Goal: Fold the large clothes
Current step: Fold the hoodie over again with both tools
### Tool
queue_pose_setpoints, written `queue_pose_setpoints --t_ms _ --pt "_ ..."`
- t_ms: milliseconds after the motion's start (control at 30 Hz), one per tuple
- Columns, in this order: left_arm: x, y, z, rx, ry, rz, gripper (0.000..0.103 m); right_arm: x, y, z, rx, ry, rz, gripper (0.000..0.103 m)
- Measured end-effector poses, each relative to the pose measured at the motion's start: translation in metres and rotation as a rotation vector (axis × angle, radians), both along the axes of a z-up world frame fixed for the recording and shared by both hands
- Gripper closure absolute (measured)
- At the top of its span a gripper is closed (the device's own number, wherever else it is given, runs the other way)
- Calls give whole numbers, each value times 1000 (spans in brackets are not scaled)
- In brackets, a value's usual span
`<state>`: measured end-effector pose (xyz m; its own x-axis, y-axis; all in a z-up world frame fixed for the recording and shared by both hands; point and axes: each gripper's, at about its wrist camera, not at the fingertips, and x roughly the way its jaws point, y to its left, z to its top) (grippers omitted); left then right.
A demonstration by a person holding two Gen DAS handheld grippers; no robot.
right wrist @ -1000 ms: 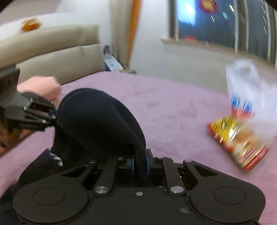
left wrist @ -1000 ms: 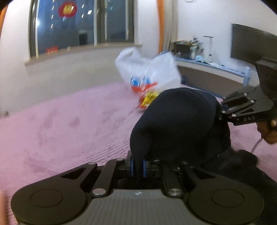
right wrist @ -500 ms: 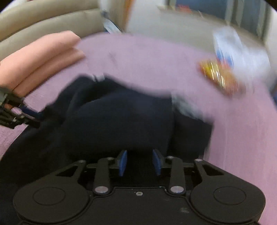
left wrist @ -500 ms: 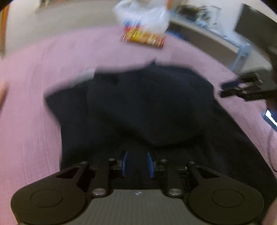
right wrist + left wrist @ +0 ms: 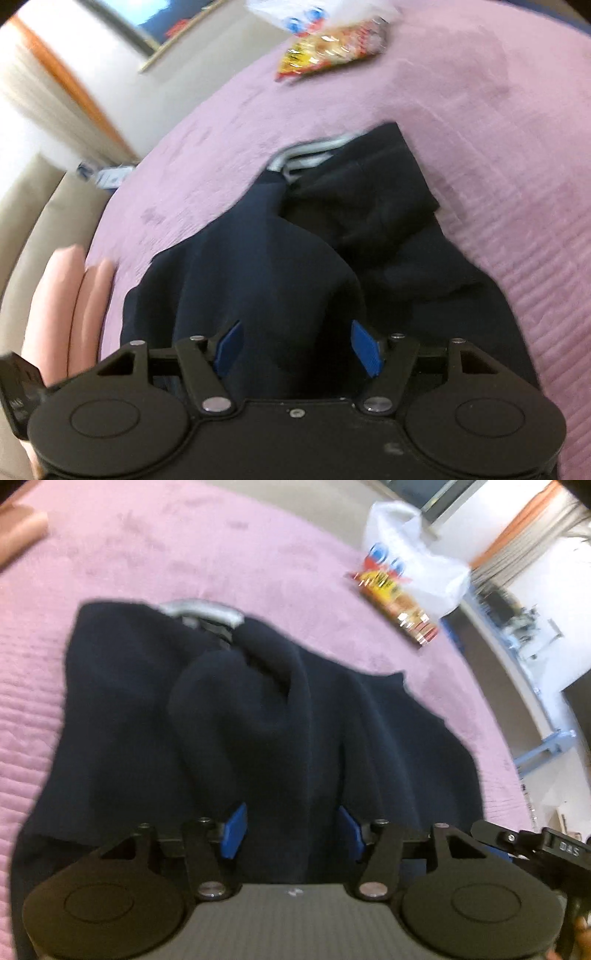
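- One dark navy garment (image 5: 258, 738) is lying crumpled mid-bed on the pink bedspread (image 5: 147, 554).
- Left gripper (image 5: 291, 829) and right gripper (image 5: 295, 349): jaws are opening, pads clear of cloth.
- One snack packet (image 5: 399, 602), lettering unreadable, is lying near the far edge.

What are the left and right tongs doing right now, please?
Left tongs: opening, pads clear of the dark navy knitted garment.
Right tongs: opening, nothing gripped.
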<state>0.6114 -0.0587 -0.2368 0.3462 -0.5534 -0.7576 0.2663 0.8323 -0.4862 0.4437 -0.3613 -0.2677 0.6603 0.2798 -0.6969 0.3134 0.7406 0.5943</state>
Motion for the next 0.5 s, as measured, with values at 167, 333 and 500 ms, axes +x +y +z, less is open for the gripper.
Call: queue_pose_setpoints --t_ms 167,333,500 --pt "1 -2 -4 0 -81 37 99 1 11 1 106 -45 72 89" --pt "-19 77 39 -344 -186 165 99 -33 -5 21 272 -172 75 91" --pt "-15 105 20 -263 -137 184 103 -43 -7 -19 153 9 28 91"
